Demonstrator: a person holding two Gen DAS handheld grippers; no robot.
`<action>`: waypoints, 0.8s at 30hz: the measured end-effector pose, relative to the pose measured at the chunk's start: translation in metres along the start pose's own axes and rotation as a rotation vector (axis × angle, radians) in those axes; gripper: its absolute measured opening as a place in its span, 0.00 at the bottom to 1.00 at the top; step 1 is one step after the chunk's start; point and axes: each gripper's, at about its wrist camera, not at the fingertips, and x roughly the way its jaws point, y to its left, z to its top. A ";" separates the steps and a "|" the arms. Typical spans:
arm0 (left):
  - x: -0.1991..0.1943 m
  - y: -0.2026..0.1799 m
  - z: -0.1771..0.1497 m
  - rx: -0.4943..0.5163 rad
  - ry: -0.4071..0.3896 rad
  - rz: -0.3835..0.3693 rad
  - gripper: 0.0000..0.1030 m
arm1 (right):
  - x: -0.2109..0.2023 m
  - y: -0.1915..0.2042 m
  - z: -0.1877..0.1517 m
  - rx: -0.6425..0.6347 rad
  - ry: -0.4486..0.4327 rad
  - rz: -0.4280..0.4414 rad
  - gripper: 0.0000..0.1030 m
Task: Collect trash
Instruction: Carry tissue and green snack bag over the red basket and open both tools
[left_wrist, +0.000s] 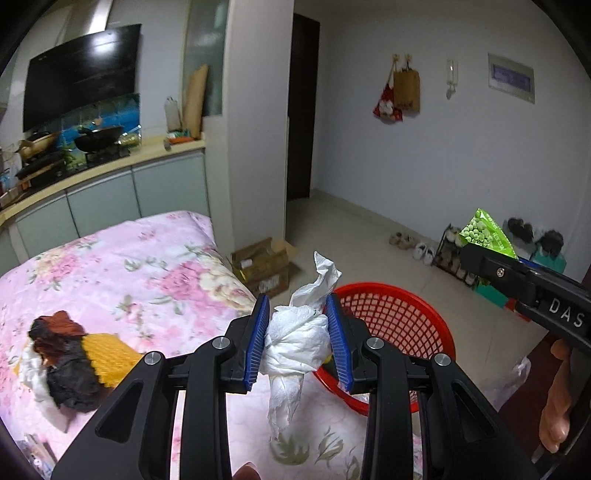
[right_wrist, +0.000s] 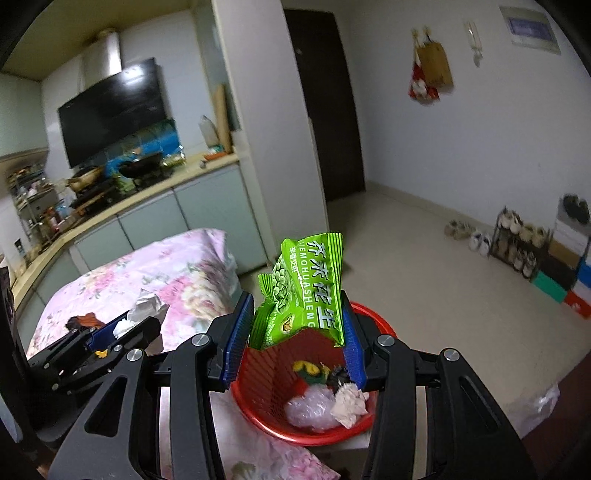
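Observation:
My left gripper (left_wrist: 297, 332) is shut on a crumpled white tissue (left_wrist: 295, 341) and holds it above the bed, just left of the red basket (left_wrist: 413, 317). My right gripper (right_wrist: 299, 325) is shut on a green snack bag (right_wrist: 310, 291) and holds it over the red basket (right_wrist: 258, 391), which holds several pieces of trash. In the left wrist view the right gripper (left_wrist: 480, 258) shows at the right with the green bag (left_wrist: 484, 232). In the right wrist view the left gripper (right_wrist: 122, 328) shows at the left with the tissue (right_wrist: 147, 306).
A pile of dark and yellow trash (left_wrist: 70, 354) lies on the pink floral bedspread (left_wrist: 147, 266). A cardboard box (left_wrist: 264, 264) stands on the floor by the bed. A shoe rack (right_wrist: 517, 243) stands against the right wall. A kitchen counter (right_wrist: 147, 192) runs behind the bed.

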 end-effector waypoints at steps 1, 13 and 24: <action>0.005 -0.003 0.000 0.007 0.013 -0.001 0.30 | 0.005 -0.003 0.001 0.006 0.017 -0.001 0.42; 0.078 -0.036 -0.015 0.044 0.238 -0.084 0.31 | 0.056 -0.038 -0.014 0.111 0.205 -0.025 0.43; 0.089 -0.042 -0.026 0.042 0.269 -0.091 0.61 | 0.067 -0.054 -0.017 0.202 0.257 0.005 0.53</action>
